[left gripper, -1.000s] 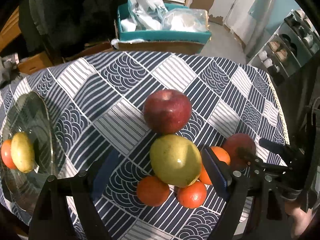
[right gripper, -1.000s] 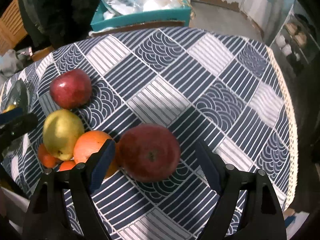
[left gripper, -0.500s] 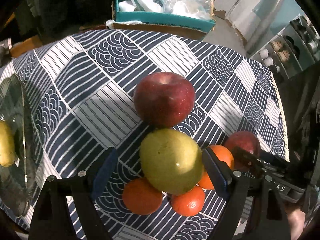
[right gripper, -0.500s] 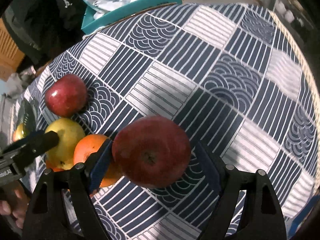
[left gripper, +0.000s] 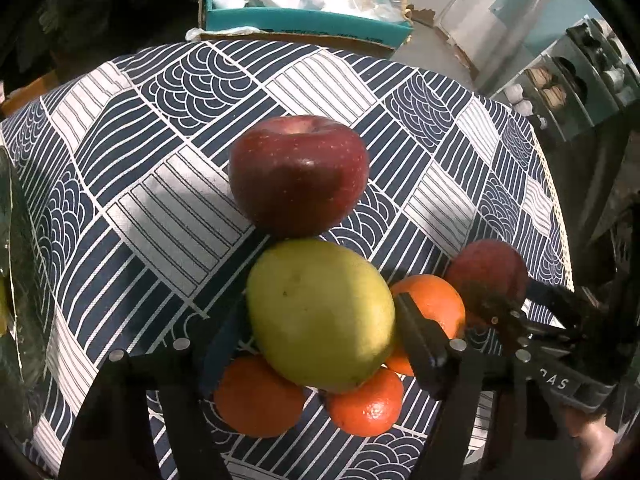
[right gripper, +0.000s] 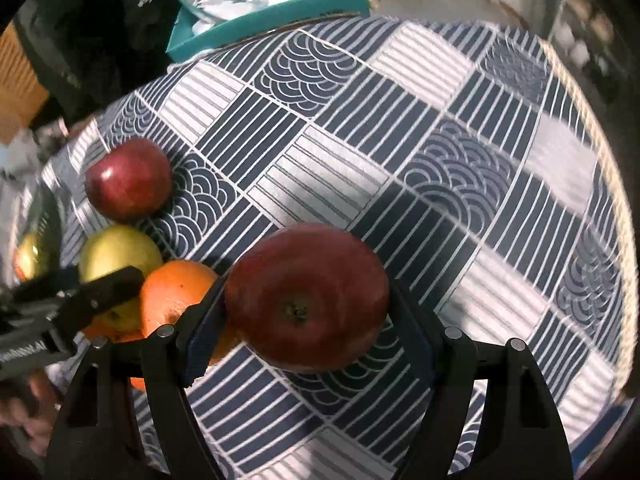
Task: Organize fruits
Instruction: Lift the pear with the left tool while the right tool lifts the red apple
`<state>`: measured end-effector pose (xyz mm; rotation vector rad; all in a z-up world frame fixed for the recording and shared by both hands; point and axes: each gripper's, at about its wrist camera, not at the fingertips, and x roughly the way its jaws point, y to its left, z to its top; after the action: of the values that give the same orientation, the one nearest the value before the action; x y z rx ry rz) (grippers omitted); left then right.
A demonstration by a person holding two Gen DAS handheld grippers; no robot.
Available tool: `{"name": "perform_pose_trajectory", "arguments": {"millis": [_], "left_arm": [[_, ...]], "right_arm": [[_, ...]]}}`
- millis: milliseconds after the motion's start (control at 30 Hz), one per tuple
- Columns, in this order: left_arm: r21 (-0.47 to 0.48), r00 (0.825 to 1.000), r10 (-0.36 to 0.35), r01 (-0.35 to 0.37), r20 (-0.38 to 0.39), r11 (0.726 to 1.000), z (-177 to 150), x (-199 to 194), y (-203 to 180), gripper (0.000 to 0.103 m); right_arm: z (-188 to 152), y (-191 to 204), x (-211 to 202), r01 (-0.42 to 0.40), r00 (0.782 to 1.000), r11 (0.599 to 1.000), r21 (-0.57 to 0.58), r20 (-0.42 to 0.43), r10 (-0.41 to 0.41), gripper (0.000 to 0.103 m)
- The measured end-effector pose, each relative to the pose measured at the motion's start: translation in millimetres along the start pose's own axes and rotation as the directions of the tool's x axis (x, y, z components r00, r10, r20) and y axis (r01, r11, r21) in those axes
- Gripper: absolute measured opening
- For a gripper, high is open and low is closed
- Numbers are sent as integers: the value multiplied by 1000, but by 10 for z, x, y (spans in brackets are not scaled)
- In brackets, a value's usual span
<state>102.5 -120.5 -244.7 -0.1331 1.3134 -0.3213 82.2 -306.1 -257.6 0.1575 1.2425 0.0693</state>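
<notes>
My left gripper (left gripper: 322, 320): jaws just closing, pads at flanks of pear (left gripper: 320, 312) — firm contact not certain. Pear sits among three oranges (left gripper: 258, 398); lift may roll them toward cloth edge. My right gripper (right gripper: 308, 316): jaws just closing, clamped on near apple (right gripper: 306, 300), which touches orange (right gripper: 176, 296) — nudge risk. Two grippers close; collision possible. Farther: second apple (left gripper: 298, 176) just behind pear, on tablecloth (left gripper: 180, 208).

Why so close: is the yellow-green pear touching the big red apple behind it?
Touching. The left wrist view shows the pear pressed against the underside of the red apple, no cloth between.
</notes>
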Motion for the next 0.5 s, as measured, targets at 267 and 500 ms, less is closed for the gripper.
{"name": "perform_pose_trajectory", "arguments": {"millis": [267,500], "left_arm": [[75,997,66,-69,42,995,-50,-76,-89,75],[104,993,80,-88,86,991,-77,-248,-128,75]], "right_arm": [[51,137,-66,83,995,993,-87,57,-78,78],[96,259,-231,107,988,987,-119,120,-93,78]]}}
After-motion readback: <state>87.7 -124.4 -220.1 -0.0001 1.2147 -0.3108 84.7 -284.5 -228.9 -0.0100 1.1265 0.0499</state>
